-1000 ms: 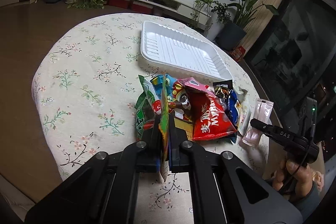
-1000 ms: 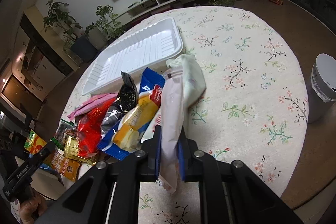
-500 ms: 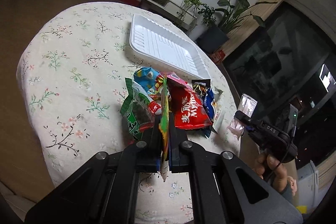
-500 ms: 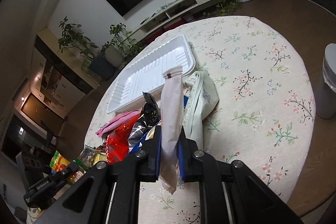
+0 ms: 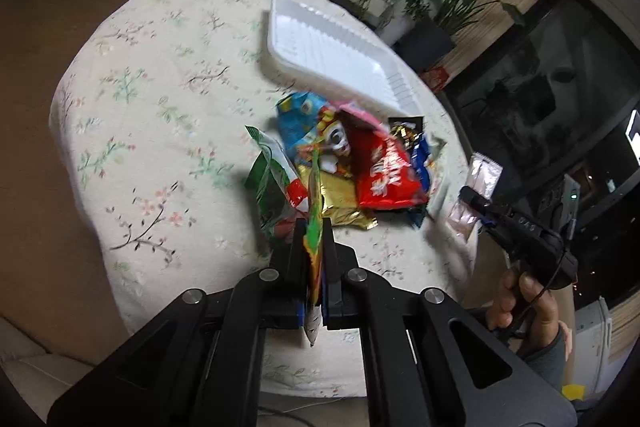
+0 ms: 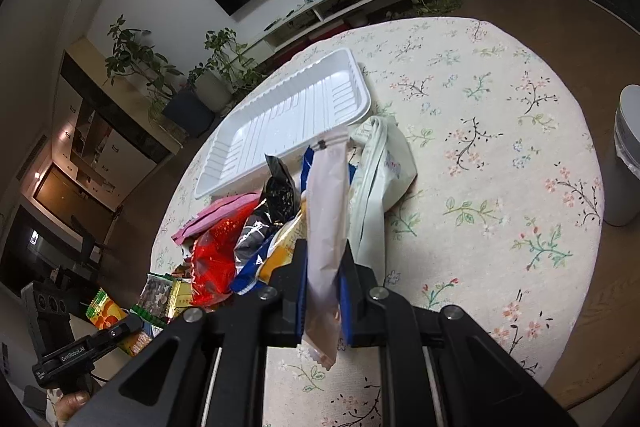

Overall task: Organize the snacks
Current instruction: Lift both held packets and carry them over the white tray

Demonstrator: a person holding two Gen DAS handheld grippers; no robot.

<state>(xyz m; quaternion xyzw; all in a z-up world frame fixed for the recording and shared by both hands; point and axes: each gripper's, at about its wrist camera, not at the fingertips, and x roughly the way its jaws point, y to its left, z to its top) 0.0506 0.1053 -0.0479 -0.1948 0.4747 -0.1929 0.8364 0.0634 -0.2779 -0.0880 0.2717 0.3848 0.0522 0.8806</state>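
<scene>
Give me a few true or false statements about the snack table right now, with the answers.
1. The white tray holds several snacks. False: it is empty; the snacks lie piled beside it.
2. The right hand-held gripper is shut on a pale pink packet. True.
3. The left hand-held gripper is open and empty. False: it is shut on a thin green and orange packet.
4. A red bag lies in the pile on the floral tablecloth. True.

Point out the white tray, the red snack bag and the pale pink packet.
white tray (image 6: 288,115), right wrist view, ribbed floor.
red snack bag (image 5: 384,171), left wrist view, printed front.
pale pink packet (image 6: 326,211), right wrist view, middle, above the gripper.
</scene>
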